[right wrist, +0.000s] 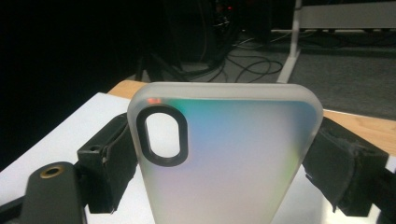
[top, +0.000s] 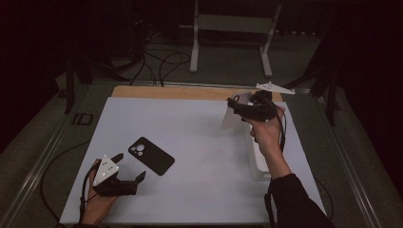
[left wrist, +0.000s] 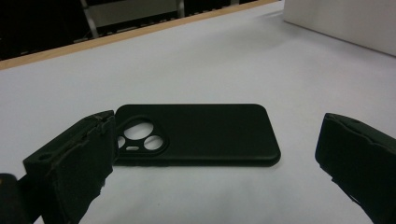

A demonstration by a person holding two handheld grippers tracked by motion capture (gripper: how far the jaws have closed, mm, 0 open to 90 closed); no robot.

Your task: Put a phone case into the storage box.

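White mat [top: 199, 137] over a wooden tabletop [top: 180, 92], dark room, cables [top: 161, 61] and a white frame [top: 233, 28] on the floor at 12 o'clock. Left gripper [top: 130, 176] at 7 o'clock, jaws spread wide, empty. Black phone case [top: 151, 155] lies flat just ahead of it. White box [top: 259, 159] at 4 o'clock. Right gripper [top: 233, 105] at 2 o'clock, raised, jaws clamped on the frosted phone case [top: 231, 115].

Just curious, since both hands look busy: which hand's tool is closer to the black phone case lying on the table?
Left. The left tool sits open right beside the black phone case. The right tool is raised far across the table, holding a frosted phone case.
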